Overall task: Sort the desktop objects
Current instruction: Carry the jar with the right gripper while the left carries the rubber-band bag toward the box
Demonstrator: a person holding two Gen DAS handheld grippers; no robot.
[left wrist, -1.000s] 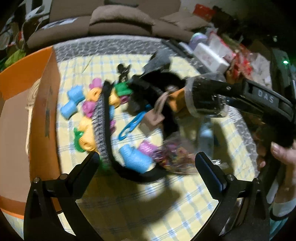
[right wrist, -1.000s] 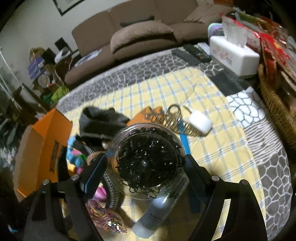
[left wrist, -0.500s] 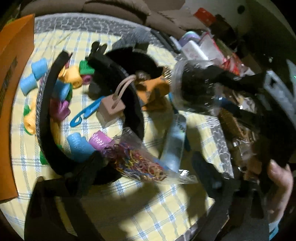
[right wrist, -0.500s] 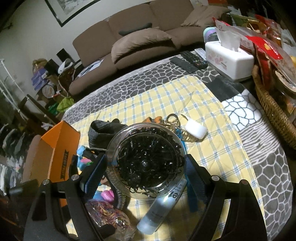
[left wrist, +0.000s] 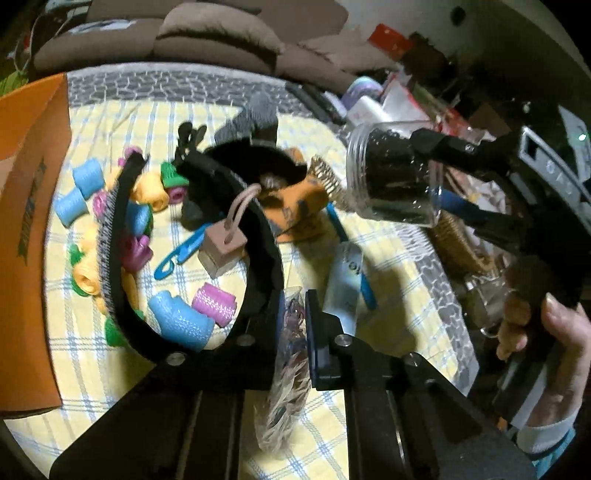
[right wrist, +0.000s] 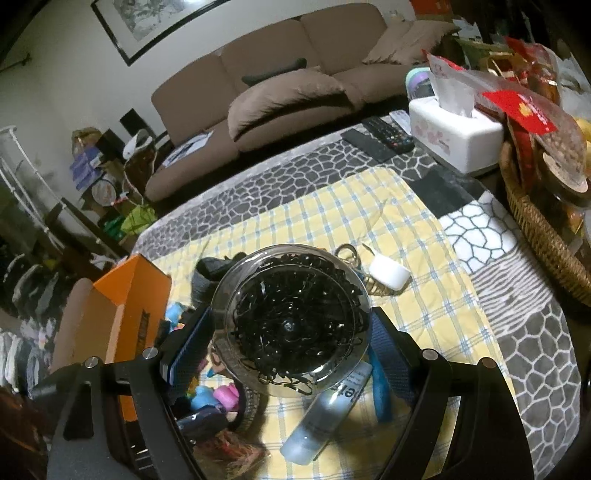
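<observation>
Jar [right wrist: 291, 321] and bag [left wrist: 290, 354], one in each of my grippers.

My right gripper [right wrist: 291, 325] clamps the clear round jar of black hair ties, held clear of the checked cloth [right wrist: 369, 206]. My left gripper [left wrist: 293, 325] is closing its jaws on the crinkly clear bag of coloured bands, pinching it thin beside the foam rollers [left wrist: 181, 321], probably bound for the orange box [right wrist: 125, 295].

Brown sofa [right wrist: 280, 70], framed picture [right wrist: 147, 26]
</observation>
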